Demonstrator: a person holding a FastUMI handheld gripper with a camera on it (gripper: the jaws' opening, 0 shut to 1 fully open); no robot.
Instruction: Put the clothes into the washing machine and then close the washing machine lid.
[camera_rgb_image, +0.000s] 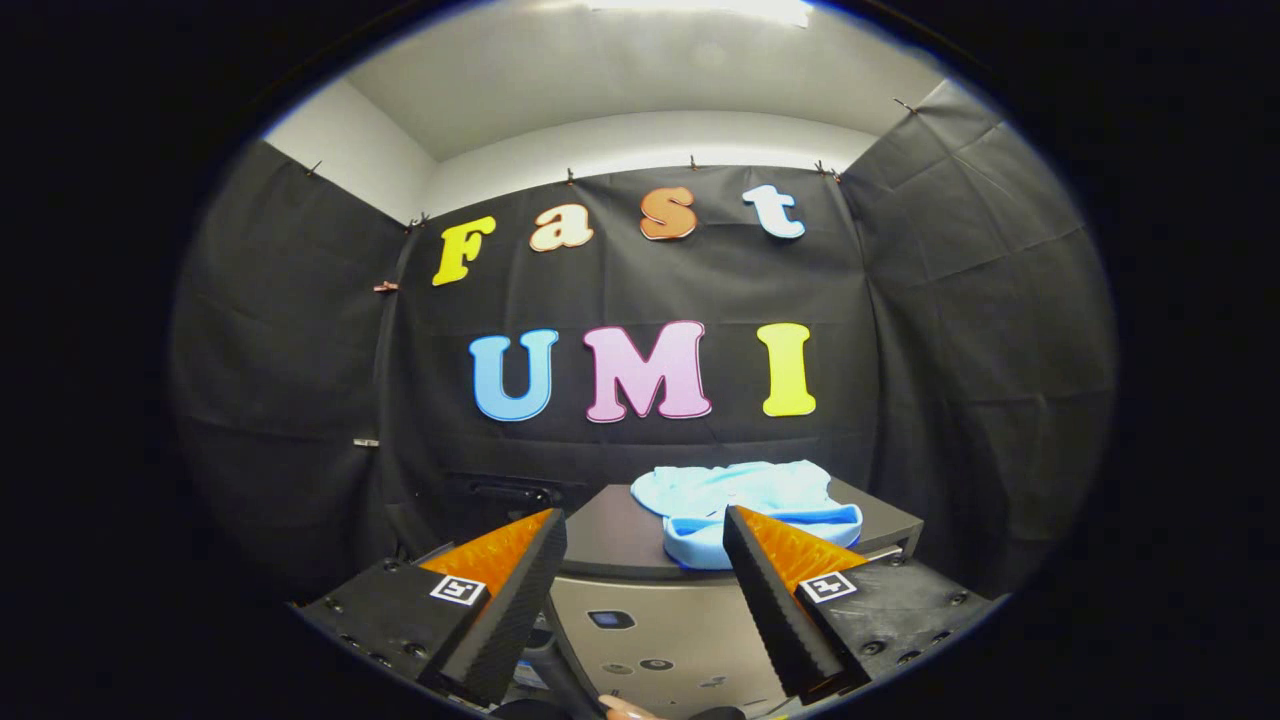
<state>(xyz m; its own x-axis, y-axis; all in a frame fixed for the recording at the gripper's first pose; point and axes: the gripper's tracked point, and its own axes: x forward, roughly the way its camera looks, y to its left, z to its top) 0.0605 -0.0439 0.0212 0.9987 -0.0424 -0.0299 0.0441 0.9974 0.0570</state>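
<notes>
In the gripper view, the washing machine (650, 610) stands just ahead of the fingers, its grey front panel with small round buttons showing between and below them. Its dark lid (615, 535) lies flat on top, closed. On that lid, toward the right, rests a bundle of light blue clothes (745, 510), crumpled, with a thicker folded edge at the front; it lies on the lid, not inside the machine. The gripper (645, 540) is released, its two fingers spread wide apart and holding nothing. The right finger's tip overlaps the front edge of the clothes in the picture, but whether it touches them cannot be told. The left finger stands well clear of them. Black cloth forms the booth wall (300, 400) behind the machine.
</notes>
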